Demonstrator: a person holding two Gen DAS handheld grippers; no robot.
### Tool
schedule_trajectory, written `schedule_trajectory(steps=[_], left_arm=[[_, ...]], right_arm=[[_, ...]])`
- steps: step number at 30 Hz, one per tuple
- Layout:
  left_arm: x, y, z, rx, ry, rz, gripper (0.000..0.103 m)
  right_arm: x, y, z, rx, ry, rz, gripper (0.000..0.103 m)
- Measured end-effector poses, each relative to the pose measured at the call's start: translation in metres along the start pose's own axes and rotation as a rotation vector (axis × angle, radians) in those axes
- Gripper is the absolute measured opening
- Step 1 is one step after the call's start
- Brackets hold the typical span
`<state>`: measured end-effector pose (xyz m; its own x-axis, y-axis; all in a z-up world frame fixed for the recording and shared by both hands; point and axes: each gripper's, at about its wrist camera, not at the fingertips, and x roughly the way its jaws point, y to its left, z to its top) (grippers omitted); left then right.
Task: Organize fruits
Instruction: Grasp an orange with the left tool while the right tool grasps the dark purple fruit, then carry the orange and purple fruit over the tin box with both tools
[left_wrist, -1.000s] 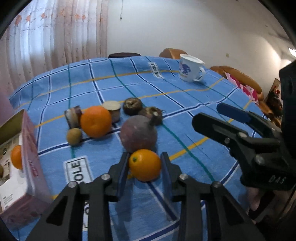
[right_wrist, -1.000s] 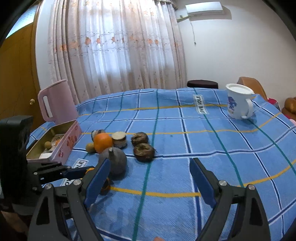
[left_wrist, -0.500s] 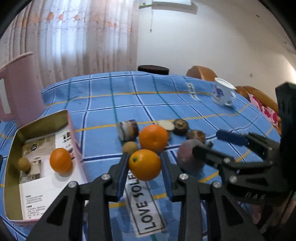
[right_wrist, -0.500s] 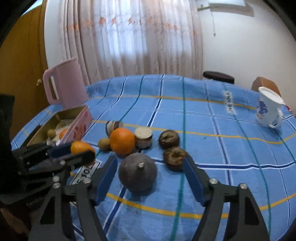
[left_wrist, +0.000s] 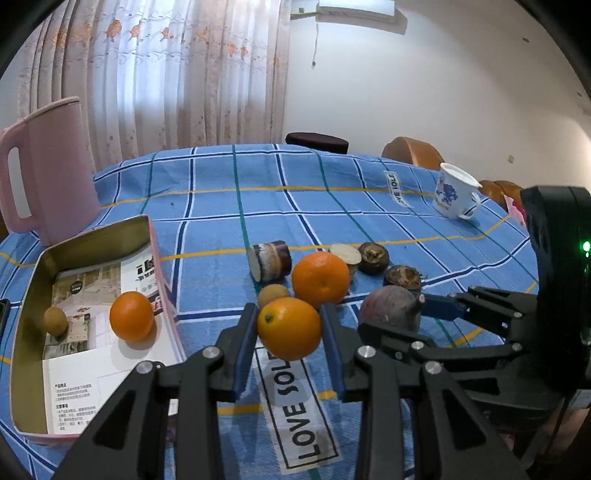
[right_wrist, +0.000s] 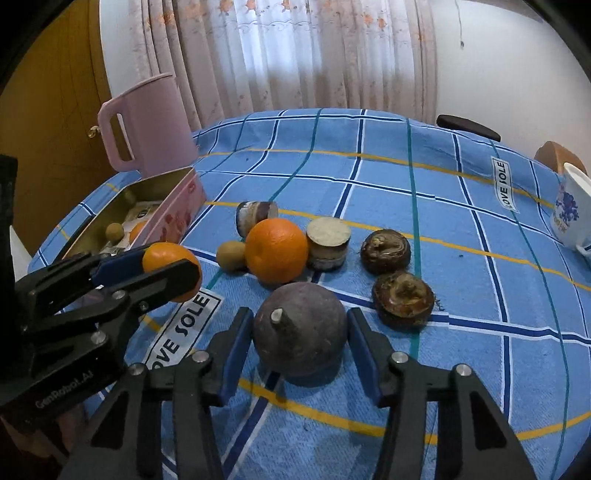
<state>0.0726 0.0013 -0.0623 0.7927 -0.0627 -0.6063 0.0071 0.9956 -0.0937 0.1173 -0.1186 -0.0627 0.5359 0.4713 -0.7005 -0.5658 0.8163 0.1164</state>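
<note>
My left gripper (left_wrist: 289, 334) is shut on a small orange (left_wrist: 289, 328) and holds it above the blue checked cloth, right of the open pink tin (left_wrist: 88, 236). The tin holds another orange (left_wrist: 132, 320) and a small brown fruit (left_wrist: 55, 321). My right gripper (right_wrist: 300, 345) is open with its jaws either side of a round purple fruit (right_wrist: 300, 334) on the cloth; whether they touch it I cannot tell. A large orange (right_wrist: 276, 249), a small kiwi-like fruit (right_wrist: 231, 255), two brown fruits (right_wrist: 385, 251) and two cut pieces (right_wrist: 328, 242) lie behind it.
A pink jug (left_wrist: 44, 166) stands behind the tin at the far left. A white mug (left_wrist: 453, 195) stands at the far right of the table. A dark stool (left_wrist: 317, 142) and chairs stand beyond the table's far edge.
My left gripper has lifted the small orange off the cloth and swung left toward the tin. My right gripper has come down and forward around the purple fruit.
</note>
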Motion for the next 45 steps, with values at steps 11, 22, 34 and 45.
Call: schedule_trajectory(steps=[11,22,34,45], left_arm=[[-0.006,-0.003,0.000,0.016,-0.030,0.017,0.036],[-0.015,-0.006,-0.001,0.030,-0.085,0.035,0.036],[-0.028,-0.008,-0.003,0.038,-0.158,0.046,0.036],[-0.038,-0.010,-0.006,0.047,-0.218,0.060,0.036]], right_arm=[[-0.012,-0.008,0.000,0.039,-0.060,0.011,0.053],[-0.030,-0.004,-0.002,0.022,-0.160,0.009,0.053],[-0.045,0.001,-0.006,-0.001,-0.242,-0.010,0.053],[-0.057,0.003,-0.009,-0.012,-0.313,-0.028,0.053]])
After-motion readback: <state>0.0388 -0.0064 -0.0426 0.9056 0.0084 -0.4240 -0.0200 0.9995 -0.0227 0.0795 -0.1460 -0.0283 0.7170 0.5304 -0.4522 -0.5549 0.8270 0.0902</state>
